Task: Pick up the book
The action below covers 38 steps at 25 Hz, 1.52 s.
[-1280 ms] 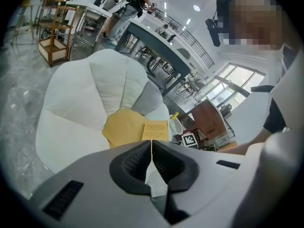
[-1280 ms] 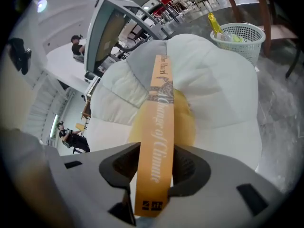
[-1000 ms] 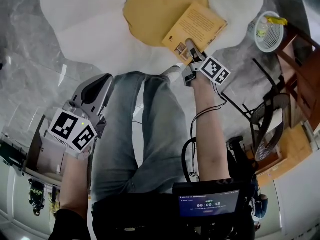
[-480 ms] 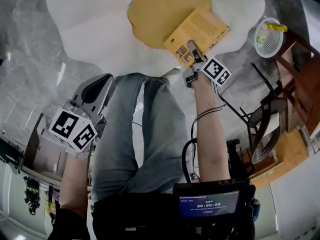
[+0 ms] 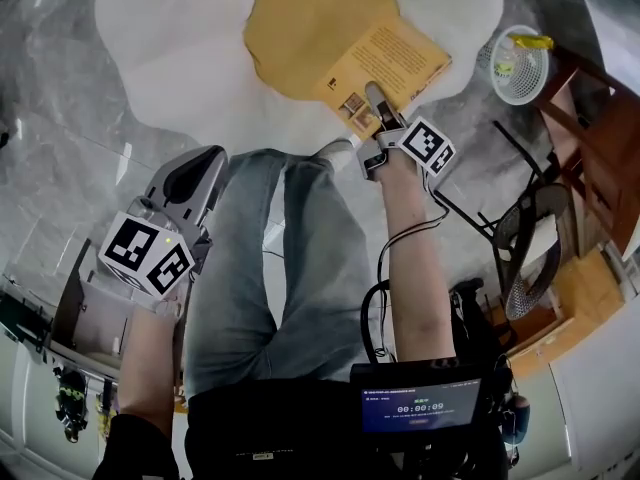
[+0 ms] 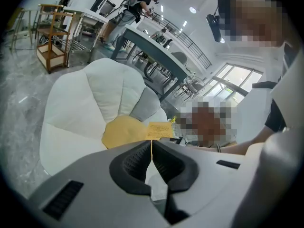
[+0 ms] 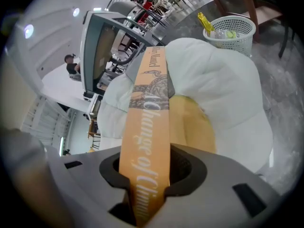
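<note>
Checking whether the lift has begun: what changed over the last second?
The right gripper, its jaws clamped on the book all along, seems to have raised it slightly off the cushion, toward the head camera. Nothing was newly gripped or let go. The left gripper stayed shut and empty beside the person's leg.

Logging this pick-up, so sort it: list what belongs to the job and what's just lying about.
Job: book; right gripper, clamped on it.
Lying about: flower-shaped rug; white basket; left gripper, shut, empty.
</note>
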Available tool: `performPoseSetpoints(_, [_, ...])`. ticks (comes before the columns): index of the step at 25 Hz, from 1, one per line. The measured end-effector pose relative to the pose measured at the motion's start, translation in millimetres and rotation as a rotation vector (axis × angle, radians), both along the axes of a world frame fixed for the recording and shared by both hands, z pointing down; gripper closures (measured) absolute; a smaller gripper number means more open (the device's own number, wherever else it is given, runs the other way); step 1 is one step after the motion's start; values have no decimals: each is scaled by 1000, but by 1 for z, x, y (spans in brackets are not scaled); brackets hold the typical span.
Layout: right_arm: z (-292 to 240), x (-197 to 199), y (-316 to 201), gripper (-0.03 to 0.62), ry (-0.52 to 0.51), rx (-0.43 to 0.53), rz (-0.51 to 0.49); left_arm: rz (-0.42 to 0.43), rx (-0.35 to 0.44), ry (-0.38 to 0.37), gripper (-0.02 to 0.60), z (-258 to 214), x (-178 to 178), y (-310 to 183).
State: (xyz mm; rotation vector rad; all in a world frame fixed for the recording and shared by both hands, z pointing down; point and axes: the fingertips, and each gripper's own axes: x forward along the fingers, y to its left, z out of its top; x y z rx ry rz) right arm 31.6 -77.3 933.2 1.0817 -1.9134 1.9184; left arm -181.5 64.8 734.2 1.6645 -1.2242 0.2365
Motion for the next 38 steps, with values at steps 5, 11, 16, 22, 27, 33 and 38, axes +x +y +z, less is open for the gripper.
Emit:
performPoseSetpoints(5, [-46, 2, -8, 430, -72, 17, 40, 40, 32, -20, 566, -28, 8, -12])
performPoseSetpoints(11, [-116, 15, -24, 430, -146, 66, 56, 64, 82, -39, 566, -71, 36, -28])
performPoseSetpoints(16, [-176, 5, -26, 430, -235, 79, 70, 100, 106, -37, 566, -102, 52, -34])
performPoseSetpoints(22, [-249, 8, -32, 430, -355, 130, 76, 116, 152, -45, 566, -136, 80, -50])
performPoseSetpoints(27, [-306, 8, -34, 430, -408, 160, 72, 129, 172, -49, 566, -165, 89, -60])
performPoseSetpoints(33, [-385, 23, -36, 430, -449, 223, 74, 157, 210, -52, 566, -214, 101, -66])
performPoseSetpoints(38, [-444, 36, -40, 430, -489, 284, 90, 185, 252, -54, 566, -252, 110, -78])
